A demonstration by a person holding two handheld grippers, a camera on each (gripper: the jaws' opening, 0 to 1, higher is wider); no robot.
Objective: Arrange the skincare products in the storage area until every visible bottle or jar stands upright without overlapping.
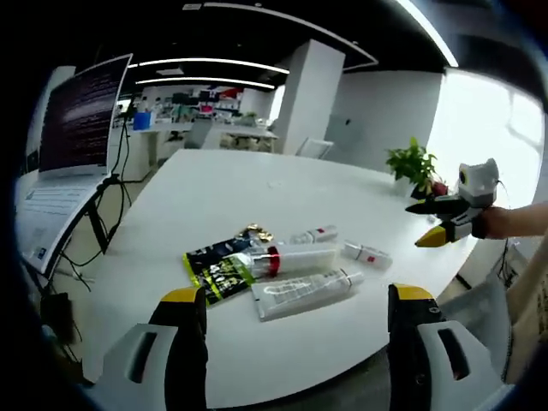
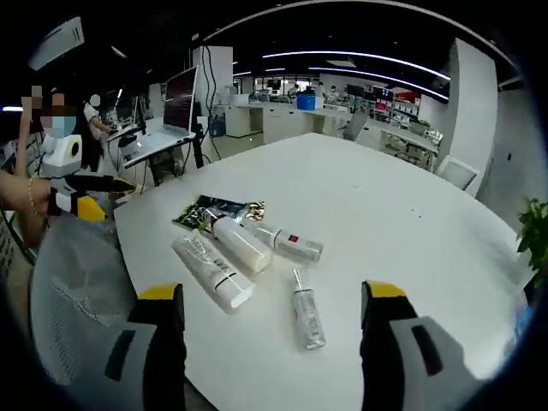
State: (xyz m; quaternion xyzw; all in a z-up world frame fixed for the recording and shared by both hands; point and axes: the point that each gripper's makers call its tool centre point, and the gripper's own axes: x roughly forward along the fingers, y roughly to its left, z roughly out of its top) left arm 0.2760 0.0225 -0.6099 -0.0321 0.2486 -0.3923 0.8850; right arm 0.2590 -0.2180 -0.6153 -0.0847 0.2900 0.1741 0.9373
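Four bottles [image 2: 242, 245] beyond parted fingers [image 2: 161, 321].

A white desk [image 2: 411, 248] carried pale skincare items: a white tube [image 2: 211, 270] with dark lettering, a white bottle [image 2: 241, 243] with a red band, and two clear bottles [image 2: 291, 243] with red labels. The sachet [image 1: 214, 267] was black, printed yellow-green. Both tools [image 2: 270, 304] had black jaws tipped yellow.

White tube [image 2: 211, 270] lying flat at 7 o'clock of the cluster, white bottle with red band [image 2: 241, 242] on its side touching it, dark sachet [image 2: 208, 211] at 11 o'clock, two small clear bottles [image 2: 288, 242] [image 2: 307, 314] lying flat
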